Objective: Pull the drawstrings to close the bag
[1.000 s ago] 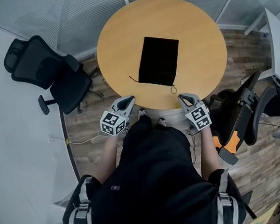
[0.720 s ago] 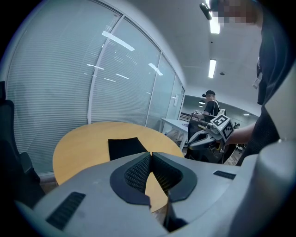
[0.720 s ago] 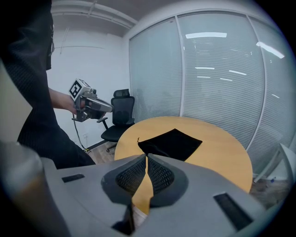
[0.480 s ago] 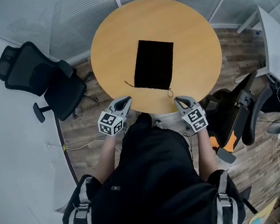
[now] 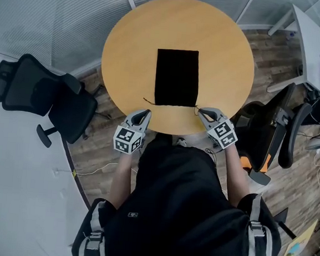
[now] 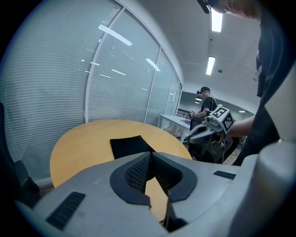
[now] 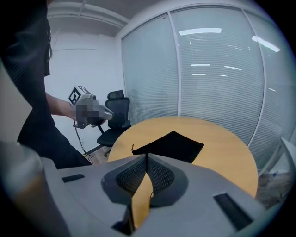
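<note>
A flat black drawstring bag [image 5: 176, 77] lies in the middle of the round wooden table [image 5: 128, 44], its mouth toward me. Thin drawstring ends stick out at the near left corner [image 5: 145, 100] and the near right corner [image 5: 197, 108]. My left gripper [image 5: 145, 113] is shut and empty at the table's near edge, short of the left string. My right gripper [image 5: 201, 111] is also shut and empty, its tip close beside the right string. The left gripper view shows the bag [image 6: 131, 146] beyond shut jaws, as does the right gripper view [image 7: 171, 144].
A black office chair [image 5: 46, 95] stands left of the table and another chair [image 5: 271, 134] at the right. A white desk [image 5: 318, 38] is at the far right. Glass walls with blinds [image 7: 217, 74] lie behind the table. A person [image 6: 205, 99] stands in the background.
Both grippers have moved forward to the table's near edge, closer to the bag's mouth; the right tip now sits by the right drawstring. Both stay shut. The bag has not moved.
</note>
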Demonstrator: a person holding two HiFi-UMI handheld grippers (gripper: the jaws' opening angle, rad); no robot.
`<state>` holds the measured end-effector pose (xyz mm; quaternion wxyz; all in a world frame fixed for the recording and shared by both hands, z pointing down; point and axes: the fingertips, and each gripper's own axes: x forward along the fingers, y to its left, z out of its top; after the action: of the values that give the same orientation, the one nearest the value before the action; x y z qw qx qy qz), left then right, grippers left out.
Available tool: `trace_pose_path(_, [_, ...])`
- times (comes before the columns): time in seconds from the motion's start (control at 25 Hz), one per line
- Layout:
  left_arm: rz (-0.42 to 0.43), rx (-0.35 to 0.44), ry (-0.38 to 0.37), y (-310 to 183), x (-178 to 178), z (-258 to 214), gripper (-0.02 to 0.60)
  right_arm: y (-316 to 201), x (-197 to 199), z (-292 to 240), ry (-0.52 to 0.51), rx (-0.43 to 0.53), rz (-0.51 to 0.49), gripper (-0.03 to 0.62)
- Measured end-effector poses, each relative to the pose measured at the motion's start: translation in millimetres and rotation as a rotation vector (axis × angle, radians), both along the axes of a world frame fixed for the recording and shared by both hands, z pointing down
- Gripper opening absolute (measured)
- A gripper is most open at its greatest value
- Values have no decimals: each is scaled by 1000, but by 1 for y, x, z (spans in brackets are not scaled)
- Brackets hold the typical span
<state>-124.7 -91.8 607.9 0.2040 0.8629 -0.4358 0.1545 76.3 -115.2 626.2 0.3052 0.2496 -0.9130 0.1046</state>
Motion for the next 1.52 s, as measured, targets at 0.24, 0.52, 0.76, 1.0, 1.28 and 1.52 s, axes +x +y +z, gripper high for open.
trace_pose_path(0.24, [76,-19,-56,-14,-8,16,21,-14,-8,10,16,-19,34,69])
trace_pose_path(0.52, [172,-48,-68,-29,-11,42,21,-20,-15,35,40,-48,85,69])
trace_pose_path(0.76, [266,-111,-97,-32,-14,79,21,-17,-13,65,71,-79,149,69])
trace_pose_path(1.0, [303,-183,-23,-32,-17,105,21,-15,-2,99,98,-129,270,69])
trace_pose_path(1.28, [320,-220,-66,-38,-24,131,25,-17,4,127,115,-173,342,101])
trace_pose_path(1.52, [389,-229,-190,-37,-31,158,125,-21,4,146,177,-158,390,183])
